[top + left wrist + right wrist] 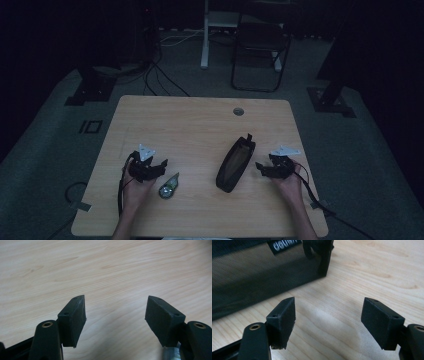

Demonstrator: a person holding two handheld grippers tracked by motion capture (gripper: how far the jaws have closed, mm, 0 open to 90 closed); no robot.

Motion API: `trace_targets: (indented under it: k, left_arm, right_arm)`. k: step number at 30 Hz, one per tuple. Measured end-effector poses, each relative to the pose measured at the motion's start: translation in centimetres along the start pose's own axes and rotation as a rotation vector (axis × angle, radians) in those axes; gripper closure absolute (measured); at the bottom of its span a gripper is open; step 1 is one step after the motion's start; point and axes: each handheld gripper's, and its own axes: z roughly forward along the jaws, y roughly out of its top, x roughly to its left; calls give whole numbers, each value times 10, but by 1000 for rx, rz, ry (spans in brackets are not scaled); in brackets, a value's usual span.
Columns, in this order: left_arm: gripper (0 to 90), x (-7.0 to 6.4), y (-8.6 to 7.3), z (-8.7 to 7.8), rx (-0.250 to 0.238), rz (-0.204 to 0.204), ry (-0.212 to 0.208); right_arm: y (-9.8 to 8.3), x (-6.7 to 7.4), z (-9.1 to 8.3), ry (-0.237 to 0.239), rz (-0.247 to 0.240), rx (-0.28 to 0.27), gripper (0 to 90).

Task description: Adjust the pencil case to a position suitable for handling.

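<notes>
Overhead and gripper views of a light wooden table (pixel 200 125) in a dim room. The left gripper (pixel 159 166) was held in the person's left hand (pixel 135 187) near the table's front left part, its grey three-cornered plate facing up. In the left gripper view, the left gripper (pixel 115 311) had its jaws spread, with only bare wood grain between the two black pads (pixel 75 317); nothing was pinched. A small rounded object with a metallic, greenish look (pixel 168 187) lay on the table just beside this gripper, toward the person; its exact kind could not be told.

The right gripper (pixel 261 167) was held in the right hand (pixel 290 185) at the table's front right, its jaws pointing toward a black mesh zip pouch (pixel 235 162). The pouch lay flat on the table between the two grippers, nearer the right one, its long axis running slantwise away from the person.

In the right gripper view, the right gripper (pixel 328 312) likewise had its jaws spread and empty. The mesh pouch (pixel 257 272), bearing a small white-lettered label, lay just ahead of the left-hand pad, apart from it. Cables trailed from both grippers off the front edge.
</notes>
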Motion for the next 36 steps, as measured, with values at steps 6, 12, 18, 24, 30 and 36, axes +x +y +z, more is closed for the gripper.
trace_targets:
  k: [6, 12, 18, 24, 30, 36]
  left_arm:
    - [327, -20, 8, -12, -35, 46, -52]
    - [319, -44, 14, -20, -69, 81, -130]
    - [312, -73, 13, -22, -74, 127, -213]
    - [309, -92, 11, -16, -51, 169, -265]
    - [296, -108, 10, -9, -37, 191, -309]
    - [281, -118, 9, -4, -26, 206, -348]
  right_arm:
    - [9, 0, -4, -9, -10, -23, 274]
    - [18, -3, -8, -31, -5, -48, 273]
    - [30, -5, -8, -49, -13, -60, 274]
    - [43, -11, -5, -73, 1, -78, 283]
    - [56, -18, 2, -92, 11, -86, 314]
    - [67, -28, 15, -99, 39, -85, 325]
